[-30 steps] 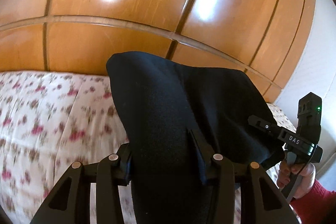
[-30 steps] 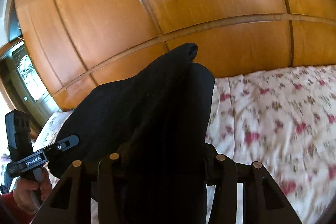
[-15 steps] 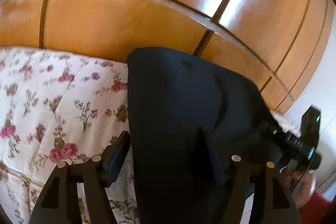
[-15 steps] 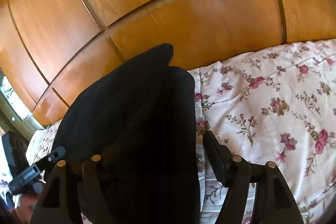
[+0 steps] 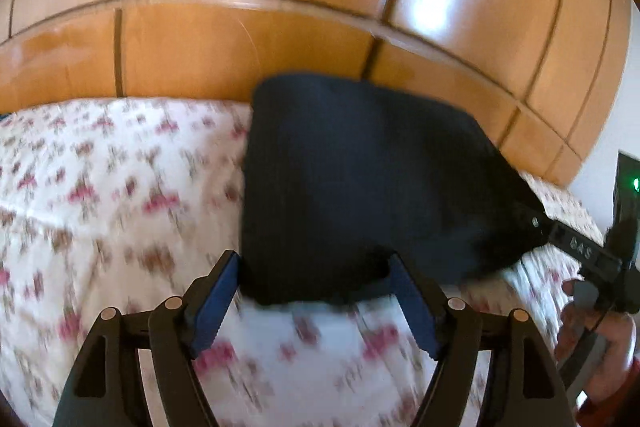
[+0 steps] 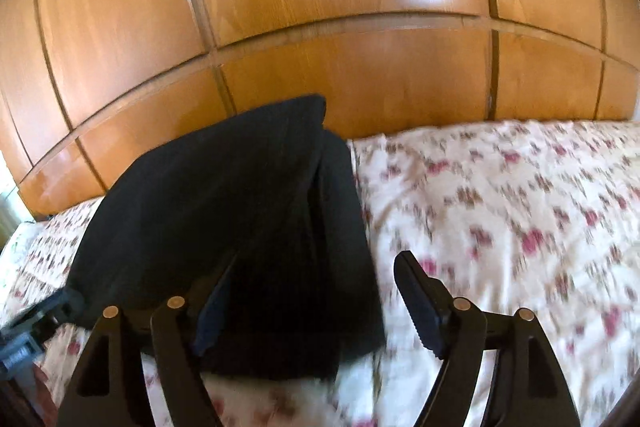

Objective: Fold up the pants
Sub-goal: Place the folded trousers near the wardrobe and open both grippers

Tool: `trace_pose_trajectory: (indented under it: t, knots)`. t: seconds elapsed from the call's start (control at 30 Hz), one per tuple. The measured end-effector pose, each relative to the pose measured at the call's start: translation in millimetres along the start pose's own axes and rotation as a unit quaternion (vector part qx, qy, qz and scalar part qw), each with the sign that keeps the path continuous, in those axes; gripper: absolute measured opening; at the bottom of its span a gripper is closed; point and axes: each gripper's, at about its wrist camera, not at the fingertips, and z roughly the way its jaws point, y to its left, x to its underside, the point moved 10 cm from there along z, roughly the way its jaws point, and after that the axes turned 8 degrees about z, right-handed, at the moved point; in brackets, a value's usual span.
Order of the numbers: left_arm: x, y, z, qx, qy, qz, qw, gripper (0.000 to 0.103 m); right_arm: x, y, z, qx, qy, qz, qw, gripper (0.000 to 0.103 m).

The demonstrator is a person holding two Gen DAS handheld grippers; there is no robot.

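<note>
Bed (image 5: 100,195) with cream quilt, pink floral print, fills lower half of both views. Glossy orange-brown wooden wardrobe panels (image 5: 248,39) run behind it from 9 to 3 o'clock, light glare on top panels. White wall strip at 3 o'clock in left wrist view. Both frames motion-blurred.

Black pants (image 5: 360,187), folded into a dark slab, lie on the bed. Left wrist view: pants centre to 3 o'clock. Right wrist view: pants (image 6: 240,219) centre to 9 o'clock, layered fold edges showing at their right side.

Left tongs (image 5: 314,301) spread wide, blue-padded fingers (image 5: 216,295) apart, nothing clamped. Near edge of pants sits between the tips, left tip right beside the cloth edge; contact unclear through blur. Right tongs (image 6: 306,301) also wide. Its left finger overlaps the pants' near part, touching or just over it, cannot tell; right finger (image 6: 420,307) over bare quilt, clear of cloth.

Right tongs also seen in left wrist view at 3 o'clock (image 5: 536,223), tip at the pants' right corner, the person's hand (image 5: 592,323) on the grip, green light on the body. Left tongs' tip shows at 8 o'clock in right wrist view, at the pants' left corner.

Open quilt: 9 o'clock side in left wrist view, 3 o'clock side in right wrist view (image 6: 520,219). Far pants edge sits close to the wardrobe line.
</note>
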Motion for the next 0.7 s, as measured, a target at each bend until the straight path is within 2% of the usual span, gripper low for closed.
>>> trace_pose_trajectory:
  t: [0.07,0.13,0.27,0.43,0.57,0.7]
  knots:
    - [10.4,-4.5,-4.7,-0.008,0.013,0.006,0.9999,0.076,13.0,-2.0,-12.2,0.004,0.007,0.013,1.000,0.079]
    - [22.1,-13.4,-14.4,0.014,0.020,-0.004,0.9997,0.076,23.8,-3.9,-23.4,0.003,0.013,0.025,1.000,0.079]
    - [32.9,-19.7,-36.4,0.007,0.010,-0.017,0.9998,0.076,50.7,-4.5,-48.5,-0.001,0.021,0.037,0.999,0.079]
    - [40.1,-28.8,-66.3,-0.042,-0.003,-0.001,0.9991,0.076,72.6,1.1,-79.0,-0.006,0.023,0.037,0.999,0.079]
    - [43.2,-36.8,-87.5,-0.041,-0.012,0.009,0.9990,0.077,82.9,12.3,-105.4,-0.018,0.019,0.026,0.999,0.079]
    - [48.1,-40.5,-114.6,-0.075,-0.023,0.027,0.9966,0.077,91.1,28.4,-136.1,-0.028,0.001,0.000,1.000,0.083]
